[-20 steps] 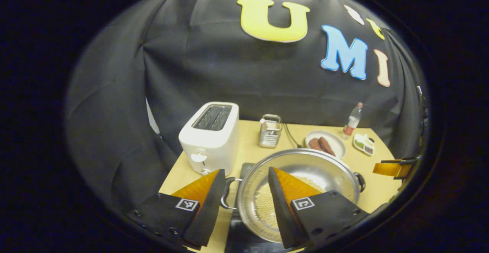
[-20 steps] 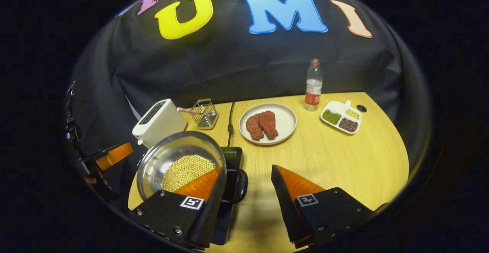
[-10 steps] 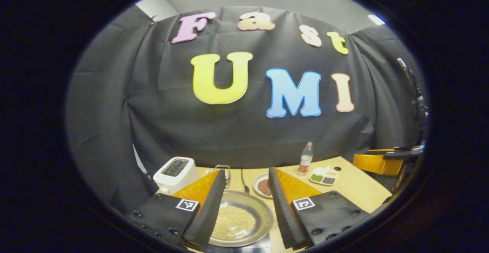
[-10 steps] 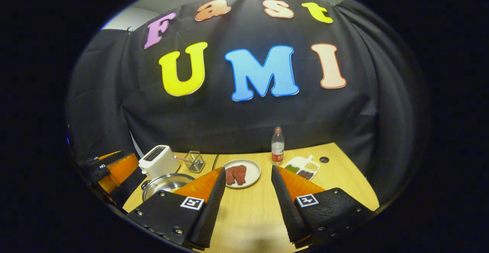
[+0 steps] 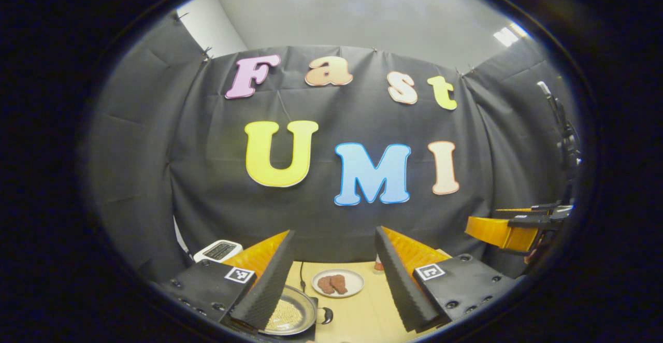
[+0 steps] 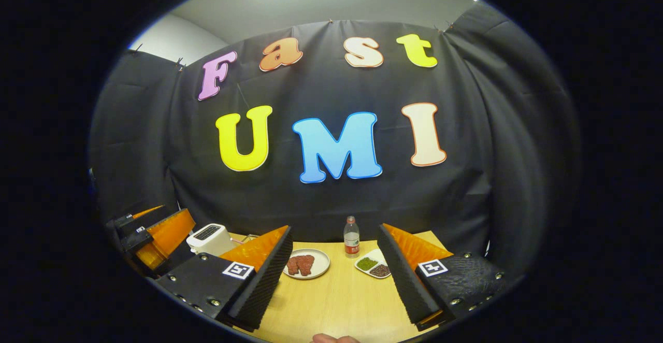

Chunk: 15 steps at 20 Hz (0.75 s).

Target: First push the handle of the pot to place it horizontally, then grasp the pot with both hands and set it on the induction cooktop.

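Looking past our left hand-held gripper (image 5: 334, 281), fingers spread wide and empty, we see the pot (image 5: 290, 316) low beside its left finger on the yellow worktop (image 5: 362, 314). Our right hand-held gripper (image 6: 334, 275) gapes too, black cloth wall (image 6: 466, 187) and grey ceiling (image 6: 321, 1) beyond.

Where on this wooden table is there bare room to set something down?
Bare patch: the near wooden table, in front of the white plate of meat, the clear water bottle and the white divided dish. Crowded: the side with the white toaster and the steel pot of beans.
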Available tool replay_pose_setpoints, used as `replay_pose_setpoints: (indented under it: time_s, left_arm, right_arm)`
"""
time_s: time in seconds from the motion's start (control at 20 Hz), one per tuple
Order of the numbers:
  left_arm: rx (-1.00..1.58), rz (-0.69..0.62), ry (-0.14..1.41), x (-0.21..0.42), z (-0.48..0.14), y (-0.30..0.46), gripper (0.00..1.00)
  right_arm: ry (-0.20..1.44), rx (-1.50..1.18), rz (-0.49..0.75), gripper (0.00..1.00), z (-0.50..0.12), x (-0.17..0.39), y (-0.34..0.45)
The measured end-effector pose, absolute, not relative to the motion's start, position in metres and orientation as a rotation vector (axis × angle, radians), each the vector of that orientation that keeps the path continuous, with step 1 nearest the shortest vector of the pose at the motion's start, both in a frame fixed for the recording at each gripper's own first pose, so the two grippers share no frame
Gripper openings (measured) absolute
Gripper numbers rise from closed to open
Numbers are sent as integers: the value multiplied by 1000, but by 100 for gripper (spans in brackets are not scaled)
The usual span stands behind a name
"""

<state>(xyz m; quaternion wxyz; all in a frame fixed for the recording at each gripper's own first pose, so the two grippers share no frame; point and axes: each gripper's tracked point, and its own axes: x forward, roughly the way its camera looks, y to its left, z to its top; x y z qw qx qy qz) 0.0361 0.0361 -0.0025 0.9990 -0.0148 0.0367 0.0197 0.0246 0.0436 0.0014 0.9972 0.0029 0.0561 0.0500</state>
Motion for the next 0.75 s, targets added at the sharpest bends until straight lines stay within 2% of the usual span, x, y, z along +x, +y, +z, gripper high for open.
replay_pose_setpoints:
  time_s: [0.2,0.75]
  left_arm:
    - [-32,62,77,21,-9,28,100]
    - [-30,25,83,5,-5,51,98]
  right_arm:
    - [92,5,113,100,3,18,31]
    - [74,19,26,100,11,0,27]
